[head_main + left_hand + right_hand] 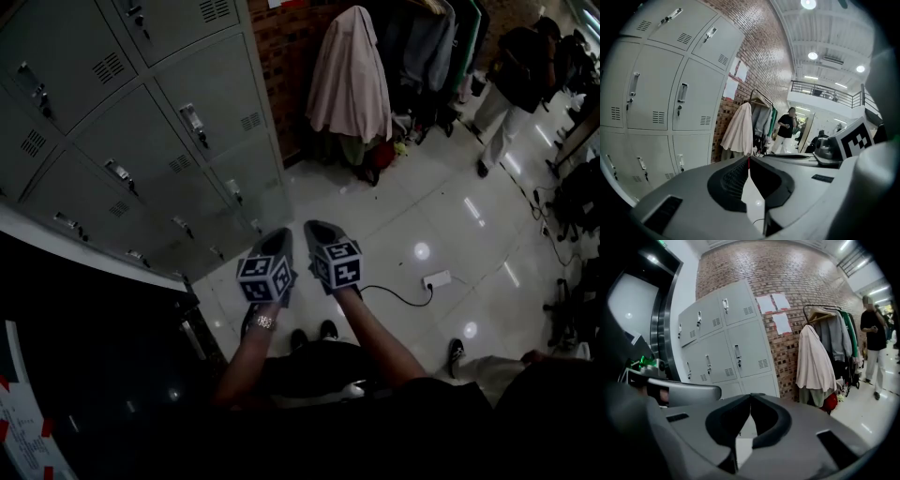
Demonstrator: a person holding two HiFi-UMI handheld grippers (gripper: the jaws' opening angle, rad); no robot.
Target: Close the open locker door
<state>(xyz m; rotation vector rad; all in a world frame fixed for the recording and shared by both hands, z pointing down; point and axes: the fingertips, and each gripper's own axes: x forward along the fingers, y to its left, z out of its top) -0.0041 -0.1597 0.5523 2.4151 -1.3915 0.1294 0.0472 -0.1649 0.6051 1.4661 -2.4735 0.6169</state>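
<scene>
Holding the left gripper (277, 236) and the right gripper (317, 229) side by side over the glossy tiled floor (422, 216), I am pointing both noses away from my body. The marker cubes are sitting close together, just apart. The left gripper view is showing its two dark pads clenched tip to tip (749, 161) with nothing between them. The right gripper view is showing the same (750, 397): pads pressed together, empty.

The grey lockers (141, 122) are standing ahead and to my left, well apart from both grippers and against a brick wall (281, 56). Every locker door I am seeing, from the head view or from either gripper view (656, 93) (726, 338), is lying flush with its handle on the front. I cannot tell which door is the open one.

A dark panel (94, 356) with a pale top edge is filling the lower left of the head view, just beside my left arm, which is wearing a wristwatch (262, 322).

Beyond the lockers, a pale coat (349, 75) is hanging on a clothes rail (825, 310), and paper sheets (773, 303) are hanging on the brick. A white power strip (436, 278) is lying on the tiles with its cable (398, 298) trailing towards me. A person (511, 84) in a black top and light trousers is standing further off.
</scene>
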